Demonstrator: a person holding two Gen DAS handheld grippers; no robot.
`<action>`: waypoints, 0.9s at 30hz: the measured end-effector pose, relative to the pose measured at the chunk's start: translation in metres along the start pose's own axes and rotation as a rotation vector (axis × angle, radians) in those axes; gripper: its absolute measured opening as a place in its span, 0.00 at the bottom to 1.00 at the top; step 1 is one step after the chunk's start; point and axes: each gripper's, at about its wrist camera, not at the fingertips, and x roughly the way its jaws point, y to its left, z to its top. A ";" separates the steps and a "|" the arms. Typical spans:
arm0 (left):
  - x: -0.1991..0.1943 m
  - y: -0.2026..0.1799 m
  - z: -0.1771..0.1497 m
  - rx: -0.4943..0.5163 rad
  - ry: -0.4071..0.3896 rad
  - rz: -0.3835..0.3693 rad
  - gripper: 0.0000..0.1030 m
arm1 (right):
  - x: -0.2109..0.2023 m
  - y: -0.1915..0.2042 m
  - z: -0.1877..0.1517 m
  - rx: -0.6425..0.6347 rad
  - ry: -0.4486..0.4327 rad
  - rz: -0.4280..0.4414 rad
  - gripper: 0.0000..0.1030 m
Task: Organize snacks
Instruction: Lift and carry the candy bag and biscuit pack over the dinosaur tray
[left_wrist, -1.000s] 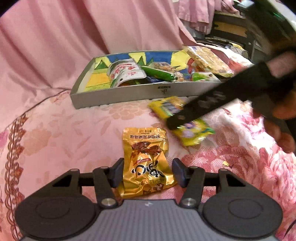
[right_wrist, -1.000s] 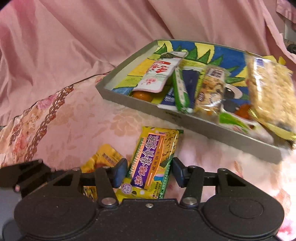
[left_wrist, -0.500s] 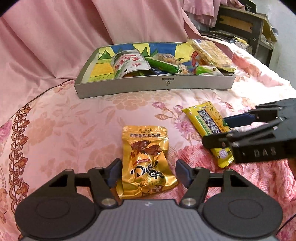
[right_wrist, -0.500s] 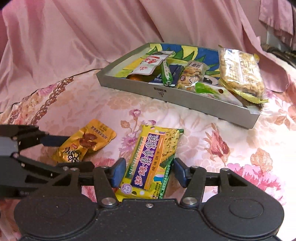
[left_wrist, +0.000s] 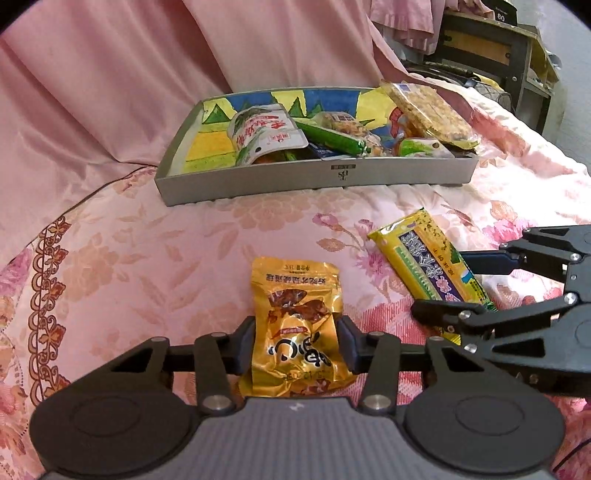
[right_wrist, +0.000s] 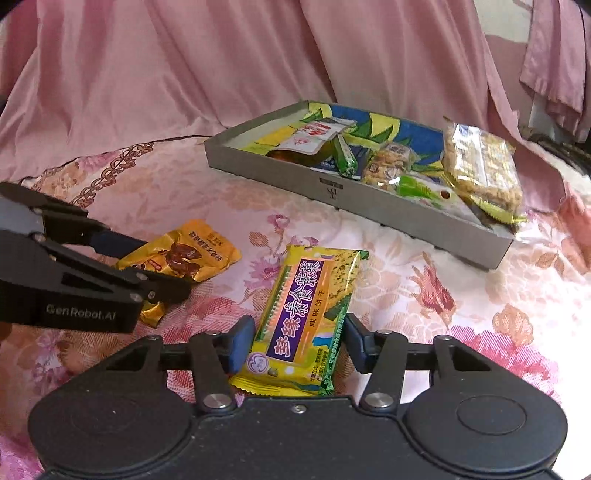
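A gold snack packet (left_wrist: 299, 325) lies on the pink floral cloth, and my left gripper (left_wrist: 297, 343) is shut on its near half, pads touching both sides. It also shows in the right wrist view (right_wrist: 184, 258). A yellow and green cracker bar (right_wrist: 310, 317) lies beside it, and my right gripper (right_wrist: 297, 343) is shut on its near end. The bar also shows in the left wrist view (left_wrist: 424, 258). A grey tray (left_wrist: 332, 177) with a painted floor holds several snack packs behind them.
Pink fabric drapes up behind the tray (right_wrist: 351, 192). A dark wooden cabinet (left_wrist: 491, 48) stands at the far right. The floral cloth (left_wrist: 129, 266) spreads left of the packets.
Both grippers have closed in on their packets, the left on the gold packet and the right on the cracker bar. The right gripper has settled low beside the left one.
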 end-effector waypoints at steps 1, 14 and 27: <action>-0.001 0.000 0.000 -0.001 -0.005 0.005 0.48 | -0.001 0.003 0.000 -0.027 -0.009 -0.011 0.52; -0.015 0.008 0.010 -0.039 -0.081 0.043 0.48 | -0.010 0.020 0.001 -0.278 -0.164 -0.158 0.44; -0.013 0.006 0.013 -0.033 -0.078 0.045 0.48 | 0.005 0.005 0.001 -0.137 -0.078 -0.115 0.54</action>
